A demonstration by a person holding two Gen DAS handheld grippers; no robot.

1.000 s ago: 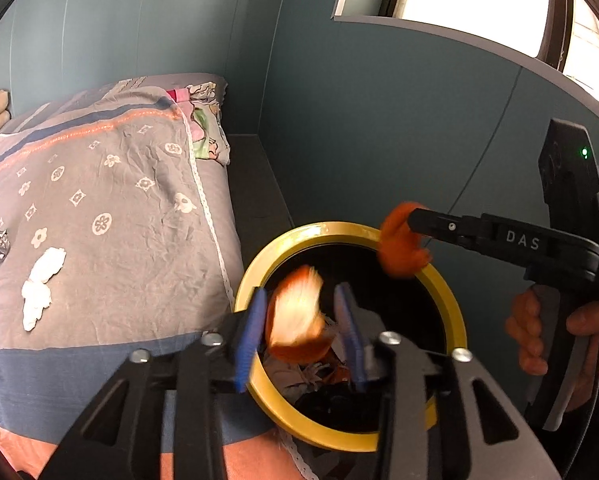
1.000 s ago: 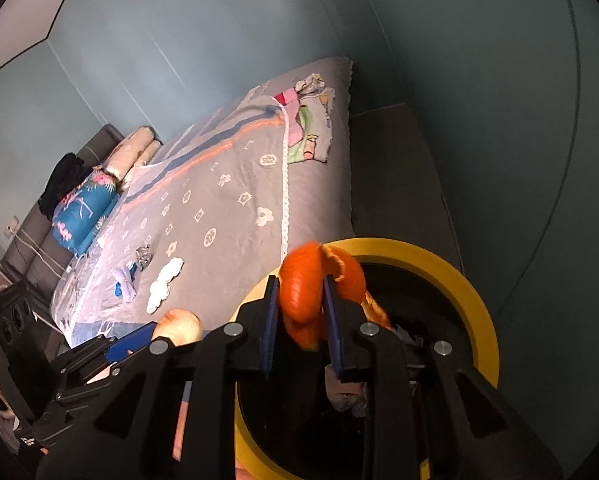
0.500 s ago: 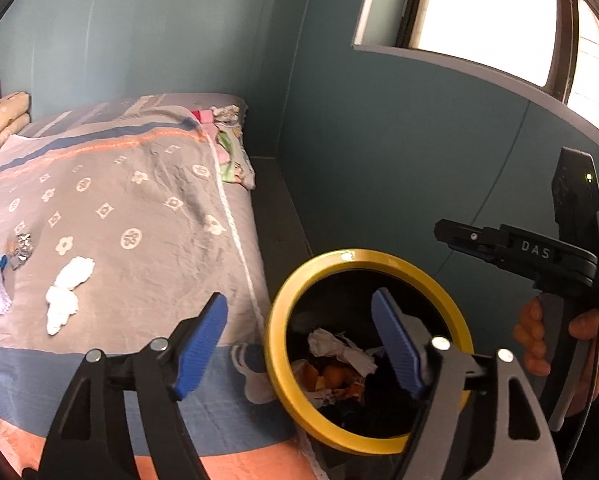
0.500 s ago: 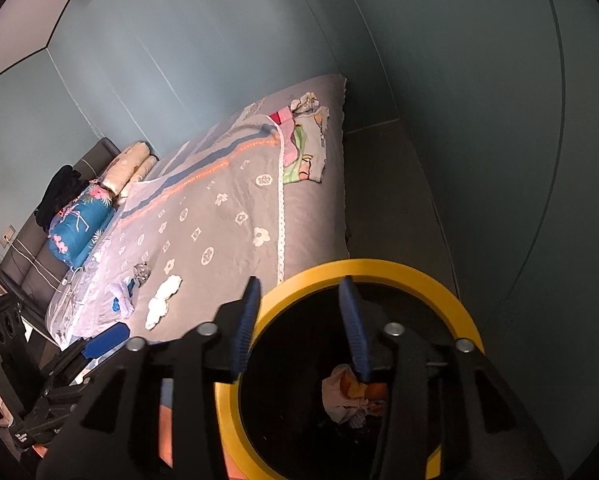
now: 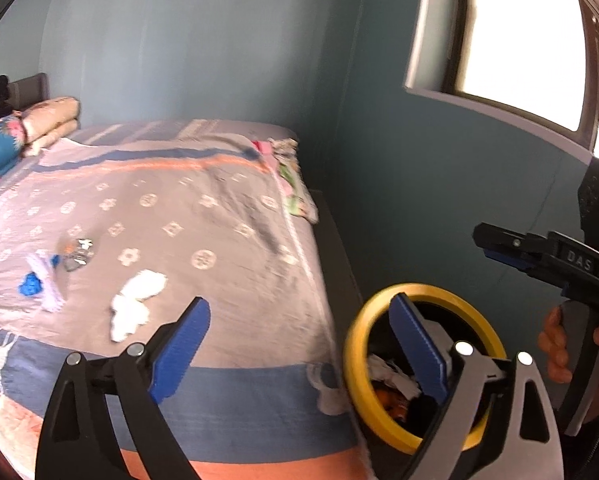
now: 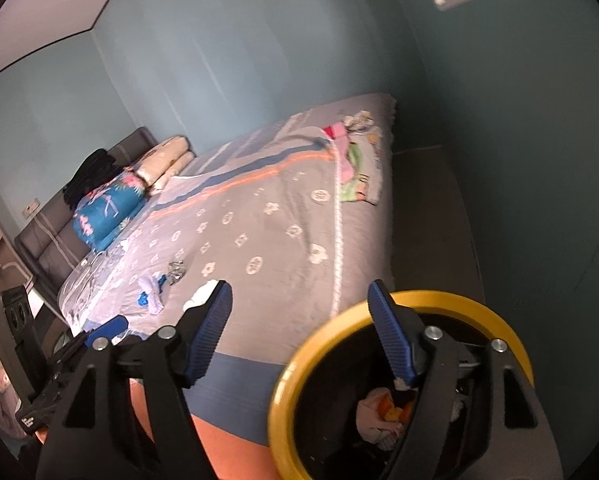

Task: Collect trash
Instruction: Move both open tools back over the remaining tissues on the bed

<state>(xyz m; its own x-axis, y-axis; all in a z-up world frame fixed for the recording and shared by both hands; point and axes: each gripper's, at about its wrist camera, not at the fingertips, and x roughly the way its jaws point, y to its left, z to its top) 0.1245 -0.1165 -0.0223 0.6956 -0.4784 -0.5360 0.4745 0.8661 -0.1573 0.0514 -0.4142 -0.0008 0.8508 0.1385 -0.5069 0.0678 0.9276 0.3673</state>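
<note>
A black bin with a yellow rim (image 5: 355,364) (image 6: 299,364) stands on the floor by the bed's edge; orange peel and crumpled paper lie inside (image 5: 391,384) (image 6: 383,412). My left gripper (image 5: 303,352) is open and empty over the bed's edge, beside the bin. My right gripper (image 6: 303,332) is open and empty at the bin's near rim; it also shows in the left wrist view (image 5: 511,252). On the bed lie a white crumpled tissue (image 5: 135,304) (image 6: 201,296), a blue and white wrapper (image 5: 39,280) (image 6: 149,300) and a silver foil scrap (image 5: 77,254) (image 6: 176,271).
The bed (image 5: 203,216) has a grey patterned cover. Folded clothes (image 5: 291,176) lie at its far corner, pillows and a blue quilt (image 6: 107,208) at the head. A teal wall (image 5: 419,200) and a window stand to the right of the bin.
Both grippers opened and dropped their orange peel into the bin. Both views have since swung left and up, toward the bed, and both jaws have opened wider.
</note>
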